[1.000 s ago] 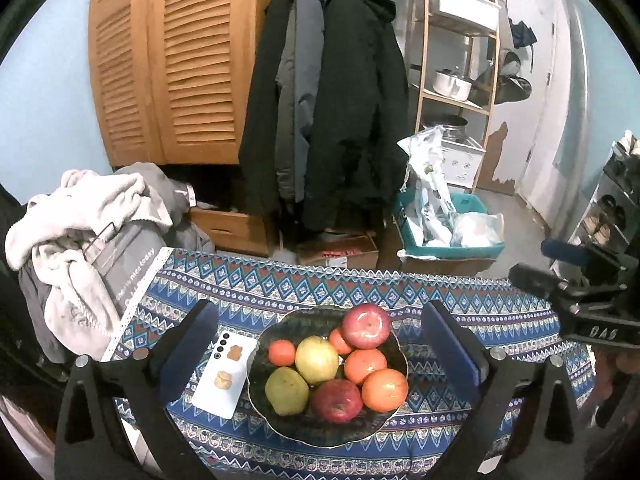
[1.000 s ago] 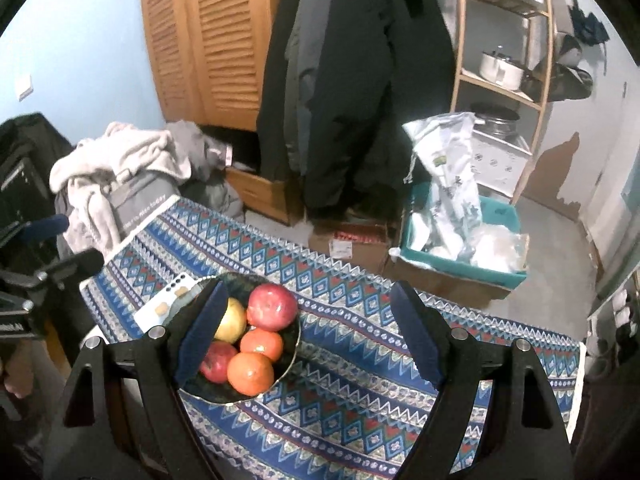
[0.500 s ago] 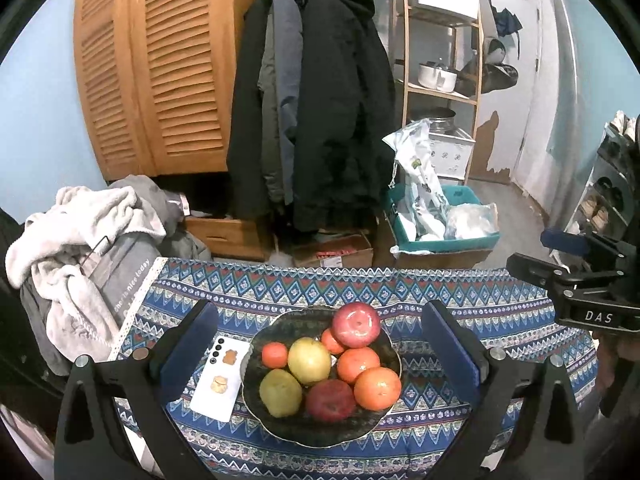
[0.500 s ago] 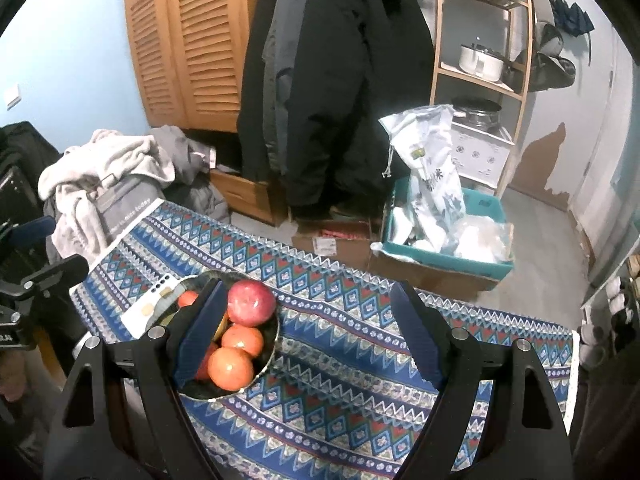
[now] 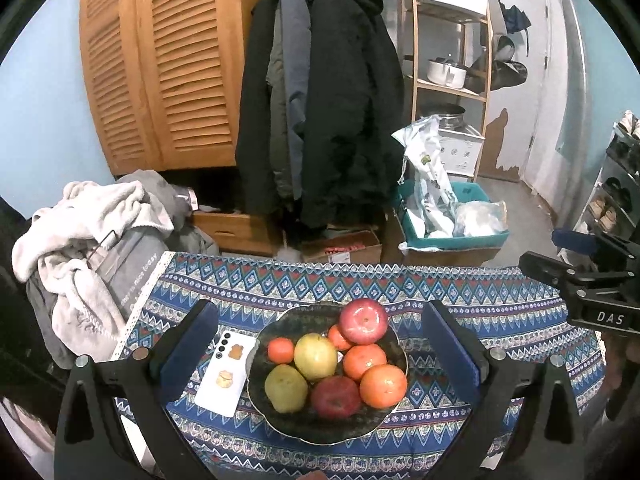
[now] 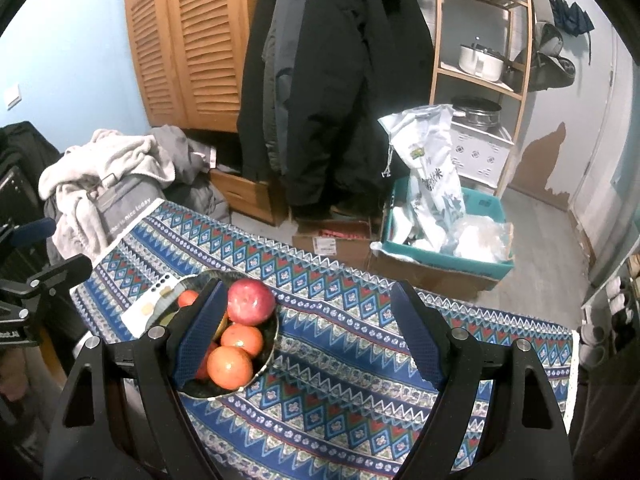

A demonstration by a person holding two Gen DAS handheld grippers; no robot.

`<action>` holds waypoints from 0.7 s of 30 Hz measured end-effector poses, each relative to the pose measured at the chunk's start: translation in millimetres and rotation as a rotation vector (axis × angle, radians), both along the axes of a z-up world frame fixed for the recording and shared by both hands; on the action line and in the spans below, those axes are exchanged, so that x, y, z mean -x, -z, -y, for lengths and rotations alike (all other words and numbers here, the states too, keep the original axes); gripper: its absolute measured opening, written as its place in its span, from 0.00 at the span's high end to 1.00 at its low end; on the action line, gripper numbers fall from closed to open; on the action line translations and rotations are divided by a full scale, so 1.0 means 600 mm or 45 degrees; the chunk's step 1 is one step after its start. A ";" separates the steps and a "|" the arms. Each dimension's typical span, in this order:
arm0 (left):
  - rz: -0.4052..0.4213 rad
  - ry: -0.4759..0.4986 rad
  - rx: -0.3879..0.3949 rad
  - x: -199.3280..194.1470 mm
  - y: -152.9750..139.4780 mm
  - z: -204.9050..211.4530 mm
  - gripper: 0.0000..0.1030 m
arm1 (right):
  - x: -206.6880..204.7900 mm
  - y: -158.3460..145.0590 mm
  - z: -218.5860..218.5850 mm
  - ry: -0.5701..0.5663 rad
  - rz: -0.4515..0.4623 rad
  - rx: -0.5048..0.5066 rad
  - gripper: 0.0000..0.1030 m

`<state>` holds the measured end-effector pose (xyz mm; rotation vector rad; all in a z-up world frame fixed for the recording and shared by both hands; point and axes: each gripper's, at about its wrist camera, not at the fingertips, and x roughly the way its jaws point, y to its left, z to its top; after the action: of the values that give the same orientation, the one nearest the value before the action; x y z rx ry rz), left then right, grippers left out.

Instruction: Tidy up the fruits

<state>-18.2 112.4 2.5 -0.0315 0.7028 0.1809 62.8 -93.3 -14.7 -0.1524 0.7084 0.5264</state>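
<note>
A dark bowl (image 5: pixel 294 426) on the patterned tablecloth holds several fruits: a red apple (image 5: pixel 363 321) on top, a yellow apple (image 5: pixel 315 356), a pear (image 5: pixel 286 388), a dark red apple (image 5: pixel 335 397) and oranges (image 5: pixel 383 385). My left gripper (image 5: pixel 320 340) is open and empty, held above the bowl with a finger on each side. The bowl also shows in the right wrist view (image 6: pixel 268 354), with the red apple (image 6: pixel 251 302) on top. My right gripper (image 6: pixel 310 332) is open and empty, to the right of the bowl, above bare cloth.
A white phone (image 5: pixel 226 372) lies left of the bowl. A pile of clothes (image 5: pixel 92 240) sits at the table's left end. Behind the table hang dark coats (image 5: pixel 320 92), with boxes (image 6: pixel 444 256) on the floor and a wooden shelf (image 5: pixel 448 60).
Both grippers have drawn back and risen slightly, so the bowl sits lower and a bit smaller in both views. The fruits have not moved.
</note>
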 end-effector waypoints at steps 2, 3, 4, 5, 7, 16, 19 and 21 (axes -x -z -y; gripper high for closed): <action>-0.003 -0.009 -0.004 -0.001 0.001 0.000 0.01 | 0.001 0.000 0.000 0.000 0.000 0.005 0.20; -0.006 -0.013 -0.006 -0.001 0.001 0.000 0.01 | 0.002 0.001 0.001 0.000 -0.001 0.007 0.20; -0.010 -0.019 -0.008 -0.001 0.001 -0.001 0.01 | 0.002 0.002 0.001 -0.001 -0.002 0.009 0.20; -0.011 -0.021 -0.008 -0.001 0.001 0.000 0.01 | 0.002 0.002 0.001 -0.001 -0.003 0.010 0.20; -0.012 -0.022 -0.006 -0.001 0.002 0.001 0.01 | 0.002 0.002 0.000 0.001 -0.001 0.009 0.20; -0.027 -0.019 -0.003 -0.002 0.003 0.003 0.01 | 0.002 0.004 0.002 0.001 -0.004 0.013 0.20; -0.022 -0.022 -0.008 -0.001 0.003 0.004 0.01 | 0.002 0.004 0.002 0.001 -0.004 0.010 0.20; -0.018 -0.022 -0.011 -0.001 0.003 0.006 0.01 | 0.001 0.004 0.003 0.003 -0.003 0.009 0.20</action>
<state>-17.6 108.7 0.9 -0.0281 0.7158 0.2007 62.0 -95.0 -17.4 -0.1577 0.7125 0.5217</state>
